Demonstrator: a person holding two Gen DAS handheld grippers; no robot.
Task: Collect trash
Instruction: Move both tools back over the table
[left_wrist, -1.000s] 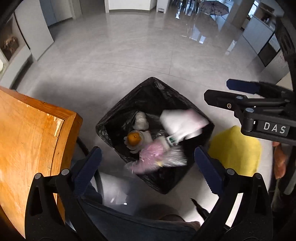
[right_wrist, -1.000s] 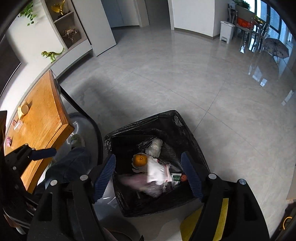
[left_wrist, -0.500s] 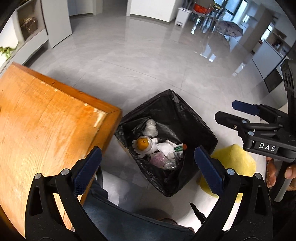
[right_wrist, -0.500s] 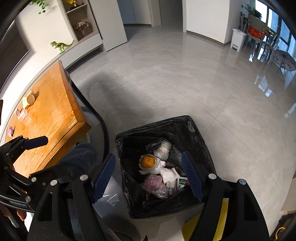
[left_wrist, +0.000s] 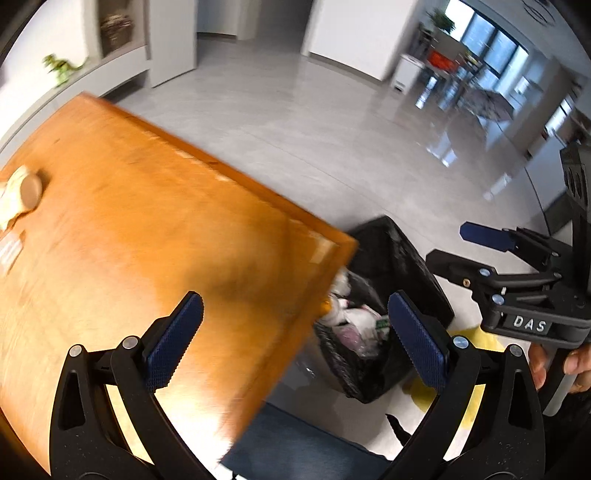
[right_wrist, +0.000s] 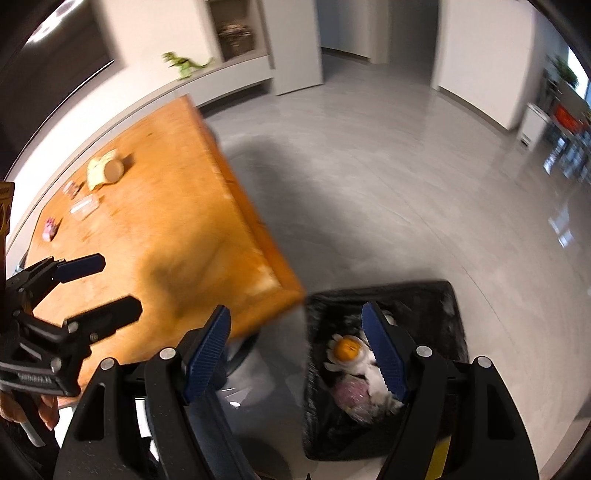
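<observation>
A black-lined trash bin (left_wrist: 395, 258) (right_wrist: 436, 299) stands on the floor by the corner of the orange wooden table (left_wrist: 129, 229) (right_wrist: 155, 221). It holds white wrappers, a pink bag and an orange piece (right_wrist: 349, 349). My left gripper (left_wrist: 291, 343) is open and empty above the table corner. My right gripper (right_wrist: 295, 354) is open and empty above the bin's left rim. On the table lie a tipped paper cup with crumpled paper (right_wrist: 105, 171) (left_wrist: 22, 195), clear plastic scraps (right_wrist: 83, 205) and a small pink item (right_wrist: 50, 227).
The grey tiled floor (right_wrist: 388, 177) stretches beyond the table. A yellow object (left_wrist: 480, 339) lies on the floor beside the bin. A shelf with a green toy dinosaur (right_wrist: 186, 64) runs along the far wall. My jeans-clad leg (left_wrist: 295, 443) is below the table edge.
Both grippers have swung left from over the bin towards the table, still open. The dropped wrappers have settled in the bin. The table now fills much of both views.
</observation>
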